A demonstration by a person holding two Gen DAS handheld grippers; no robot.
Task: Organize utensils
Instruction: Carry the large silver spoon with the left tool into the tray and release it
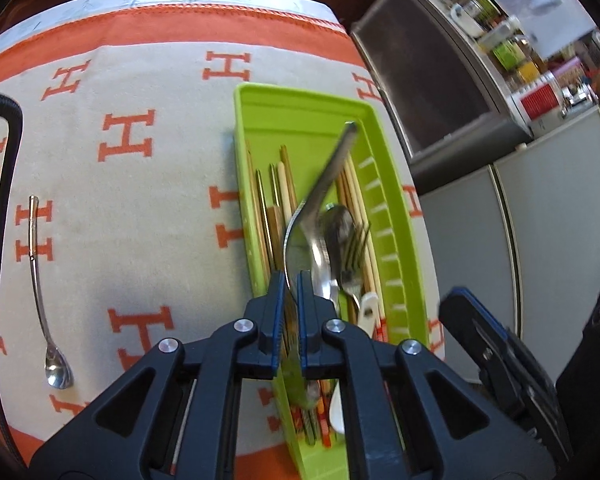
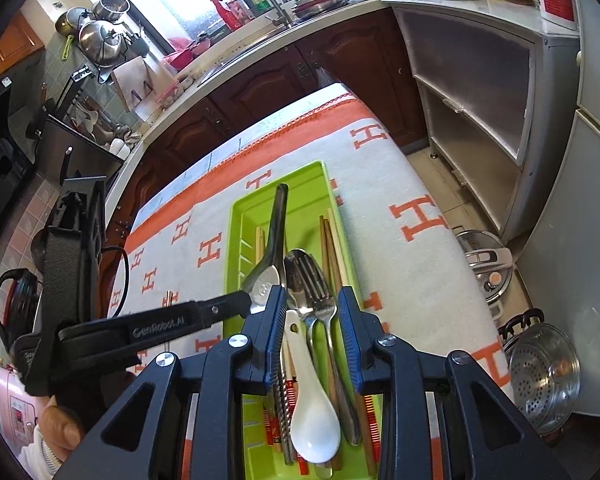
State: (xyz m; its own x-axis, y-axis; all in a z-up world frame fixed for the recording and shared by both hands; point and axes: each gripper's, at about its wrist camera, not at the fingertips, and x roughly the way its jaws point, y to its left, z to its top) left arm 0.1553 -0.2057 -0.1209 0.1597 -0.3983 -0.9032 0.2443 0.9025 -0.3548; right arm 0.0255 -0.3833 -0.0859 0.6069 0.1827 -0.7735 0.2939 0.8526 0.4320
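My left gripper (image 1: 291, 280) is shut on the bowl of a large steel spoon (image 1: 320, 188), holding it tilted above the green utensil tray (image 1: 300, 116); it also shows in the right wrist view (image 2: 276, 236). The tray (image 2: 240, 216) holds chopsticks (image 2: 332, 248), a fork (image 2: 318, 284), a metal spoon and a white ceramic spoon (image 2: 312, 412). My right gripper (image 2: 312, 300) is open, hovering over the tray's near end, and appears in the left view (image 1: 480, 332). A small steel spoon (image 1: 40, 292) lies on the cloth at the left.
The table carries a white cloth with orange H marks (image 1: 128, 136). A black cable (image 1: 0, 200) runs along the left edge. A steel cabinet (image 2: 480, 92), a pressure cooker (image 2: 488, 272) and a steamer pot (image 2: 540, 376) stand on the right.
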